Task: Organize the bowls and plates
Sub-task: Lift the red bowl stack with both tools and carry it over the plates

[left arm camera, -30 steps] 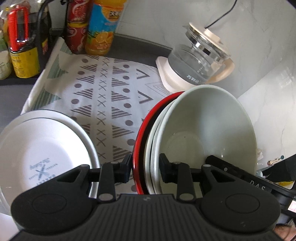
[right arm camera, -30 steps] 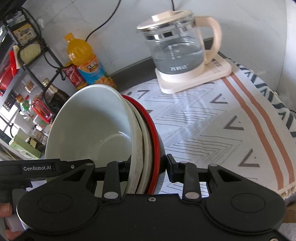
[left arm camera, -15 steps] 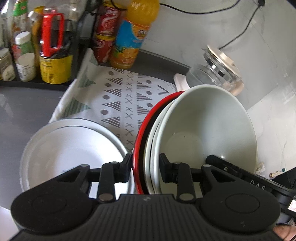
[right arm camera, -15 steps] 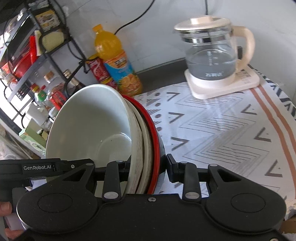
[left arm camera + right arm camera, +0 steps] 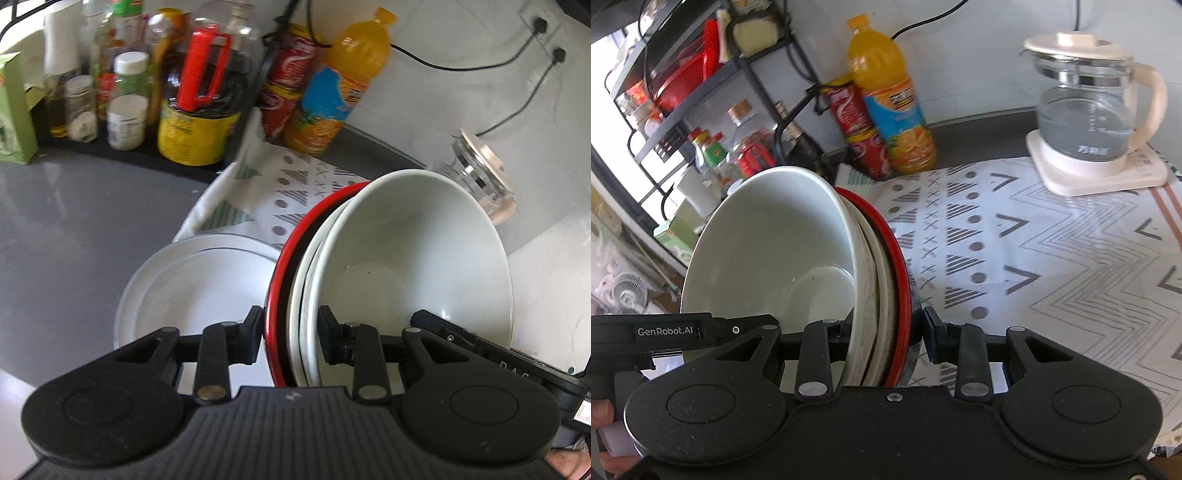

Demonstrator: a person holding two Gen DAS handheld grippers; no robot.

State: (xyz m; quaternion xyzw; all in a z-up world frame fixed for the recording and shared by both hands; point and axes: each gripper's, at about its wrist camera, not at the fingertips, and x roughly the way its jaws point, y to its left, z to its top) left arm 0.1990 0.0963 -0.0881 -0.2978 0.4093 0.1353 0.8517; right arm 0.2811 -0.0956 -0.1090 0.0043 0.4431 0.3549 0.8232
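A nested stack of bowls hangs in the air between both grippers: pale inner bowls inside a red-rimmed outer one. My left gripper is shut on the stack's rim from one side. From the opposite side my right gripper is shut on the rim of the same bowl stack. Below the stack, in the left wrist view, white plates lie stacked on the grey counter. The opposite gripper's black body shows at the edge of each view.
A patterned cloth covers the counter. A glass kettle stands on its base at the back right. An orange drink bottle and red cans stand against the wall. A rack of bottles and jars lines the left.
Both grippers have carried the bowl stack to the left. The white plates have slid from the left edge to under the stack. The rack of bottles has come into view and the kettle has drifted right.
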